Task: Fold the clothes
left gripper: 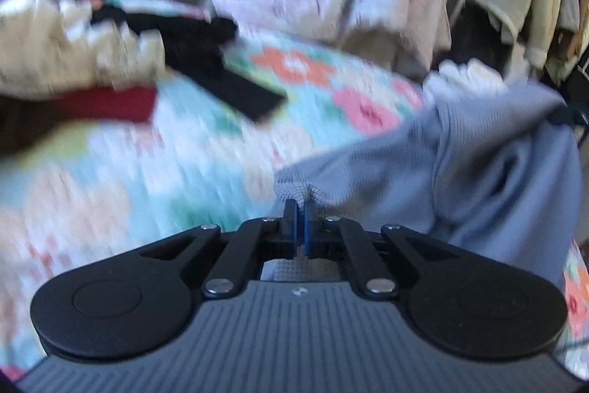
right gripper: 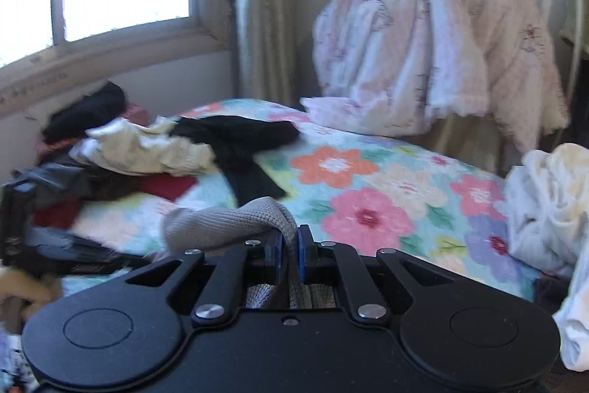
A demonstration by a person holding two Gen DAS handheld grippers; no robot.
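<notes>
Both your hand-held grippers are clamped on the grey-blue knit garment (left gripper: 460, 164): left hand-held gripper (left gripper: 300, 227) pinches an edge, cloth trailing rightward above the floral bedspread (left gripper: 184, 153); right hand-held gripper (right gripper: 291, 253) grips a bunched fold.

Motion-blurred floral bedspread (left gripper: 154, 172) and clothes pile (left gripper: 73, 61), perhaps shirts; grey-blue garment (left gripper: 497, 172) cut off at right.

Both wrist views look low and close across the floral bedspread (left gripper: 154, 150) (right gripper: 386, 179).
</notes>
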